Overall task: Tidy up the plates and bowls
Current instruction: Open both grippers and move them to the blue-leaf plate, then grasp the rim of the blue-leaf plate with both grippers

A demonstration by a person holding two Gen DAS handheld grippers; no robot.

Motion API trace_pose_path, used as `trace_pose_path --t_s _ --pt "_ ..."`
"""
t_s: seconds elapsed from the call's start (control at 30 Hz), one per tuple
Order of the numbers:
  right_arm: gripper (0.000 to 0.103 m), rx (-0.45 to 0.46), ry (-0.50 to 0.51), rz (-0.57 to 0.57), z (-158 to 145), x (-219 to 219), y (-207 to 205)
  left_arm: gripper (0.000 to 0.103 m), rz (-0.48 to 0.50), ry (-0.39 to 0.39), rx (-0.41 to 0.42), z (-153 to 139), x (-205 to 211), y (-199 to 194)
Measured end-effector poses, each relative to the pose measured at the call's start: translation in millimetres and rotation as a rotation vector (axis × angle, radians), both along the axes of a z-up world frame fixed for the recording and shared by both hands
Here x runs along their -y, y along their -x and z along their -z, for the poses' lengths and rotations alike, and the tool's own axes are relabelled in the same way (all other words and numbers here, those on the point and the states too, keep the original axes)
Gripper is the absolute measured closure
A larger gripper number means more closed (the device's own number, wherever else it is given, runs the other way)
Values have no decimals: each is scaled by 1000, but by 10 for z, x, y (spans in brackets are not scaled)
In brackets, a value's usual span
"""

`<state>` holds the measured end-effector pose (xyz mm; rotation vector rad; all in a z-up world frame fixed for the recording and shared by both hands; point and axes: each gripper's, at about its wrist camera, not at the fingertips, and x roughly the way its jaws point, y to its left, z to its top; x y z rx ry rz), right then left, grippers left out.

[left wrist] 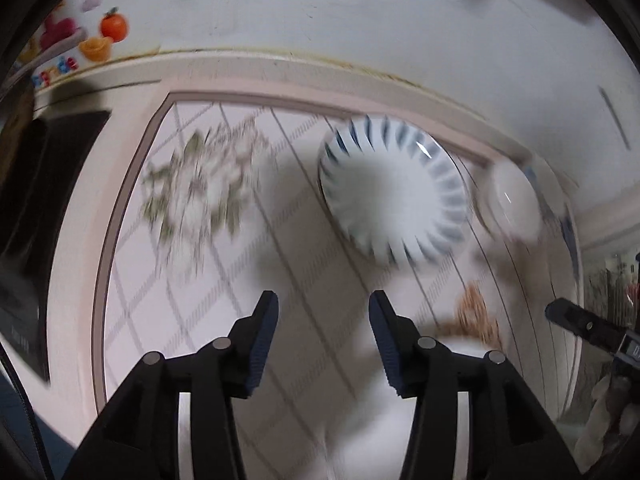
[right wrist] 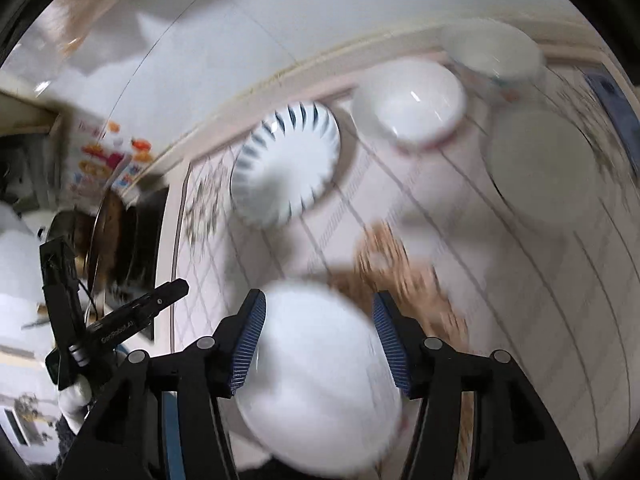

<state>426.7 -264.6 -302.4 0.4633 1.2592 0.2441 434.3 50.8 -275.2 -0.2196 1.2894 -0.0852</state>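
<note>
A blue-striped fluted plate (left wrist: 394,190) lies on the patterned tablecloth; it also shows in the right wrist view (right wrist: 286,164). A white bowl (left wrist: 514,200) sits to its right, seen too in the right wrist view (right wrist: 410,102). Further right are a plain white plate (right wrist: 544,168) and another white bowl (right wrist: 494,50). A white bowl (right wrist: 320,376) lies on the table directly below my open right gripper (right wrist: 318,308), between its fingers in the picture. My left gripper (left wrist: 324,306) is open and empty above the cloth, short of the striped plate. Both views are motion-blurred.
The table edge (left wrist: 280,66) runs along a white wall. A box printed with fruit (left wrist: 76,40) and dark objects (left wrist: 48,184) stand at the table's left end. The right gripper's finger (left wrist: 588,326) shows at the left view's right edge; the left gripper (right wrist: 120,320) shows in the right view.
</note>
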Motion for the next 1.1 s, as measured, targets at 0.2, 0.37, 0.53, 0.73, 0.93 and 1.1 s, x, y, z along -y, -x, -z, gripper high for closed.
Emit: trace_pose_path --t_s 0.2,0.37,0.53,0.73,0.93,1.1 --pt "45 -35 35 55 360 -242 -939 58 10 43 -57 425 -122 -821" --pt "60 -57 85 95 671 -303 -1366 58 78 23 -85 663 9 -1153" --pt "85 -57 128 103 836 -373 -1531 85 145 -7 -75 781 158 -1266" --pt "96 -2 196 83 869 -408 -1537 87 148 -29 -47 745 178 -1163" --pt "96 8 192 71 848 -449 -1495 87 160 -52 11 530 211 -874" --pt "96 36 156 58 658 -455 -1322 87 156 -46 58 243 154 -556"
